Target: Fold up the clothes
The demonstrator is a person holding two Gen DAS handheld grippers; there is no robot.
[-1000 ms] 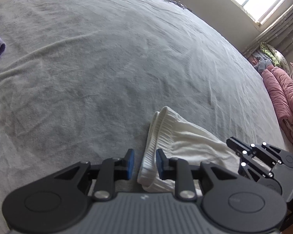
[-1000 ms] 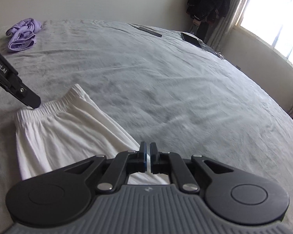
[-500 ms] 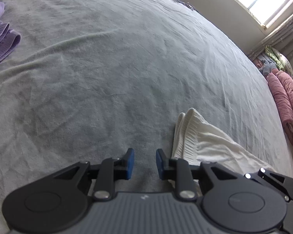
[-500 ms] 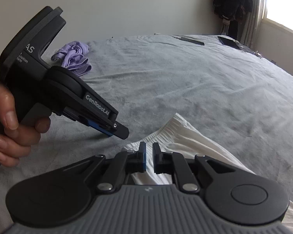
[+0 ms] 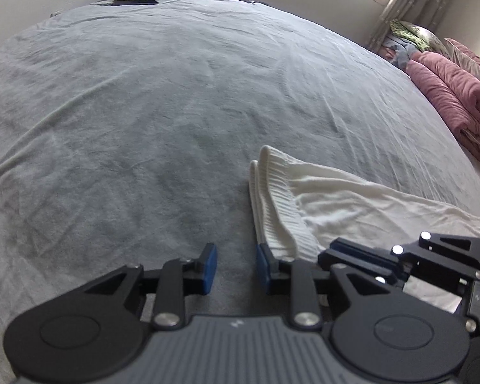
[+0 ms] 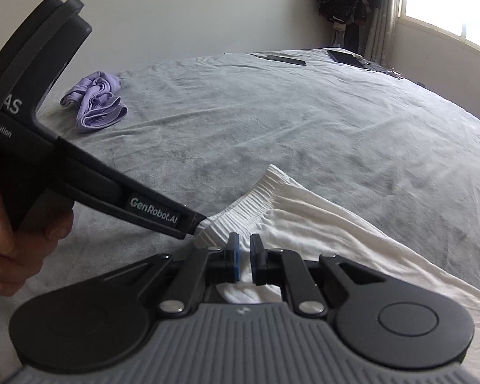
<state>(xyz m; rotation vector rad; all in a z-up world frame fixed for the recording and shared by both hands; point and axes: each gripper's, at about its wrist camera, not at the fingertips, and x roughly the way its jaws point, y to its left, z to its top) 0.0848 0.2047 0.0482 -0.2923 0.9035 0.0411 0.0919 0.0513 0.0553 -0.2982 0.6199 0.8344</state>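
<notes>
White shorts (image 5: 336, 195) lie flat on the grey bedspread (image 5: 176, 96), the ribbed waistband (image 5: 276, 195) toward the left. My left gripper (image 5: 236, 267) is open and low over the bed, its right finger against the waistband's near end, with nothing between the pads. In the right wrist view the left gripper (image 6: 192, 224) touches the corner of the waistband (image 6: 256, 198). My right gripper (image 6: 244, 256) hovers over the shorts (image 6: 320, 233) just behind that corner. Its jaws stand a narrow gap apart, and white fabric shows through the gap.
A crumpled purple garment (image 6: 94, 102) lies at the far left of the bed. Two dark flat objects (image 6: 284, 59) rest near the far edge. A pink quilt (image 5: 448, 96) is piled at the right. A person's hand (image 6: 16, 240) holds the left gripper.
The left gripper moved back to the waistband's near corner and lower. The right gripper swung from the leg end to the waistband, and its jaws parted slightly.
</notes>
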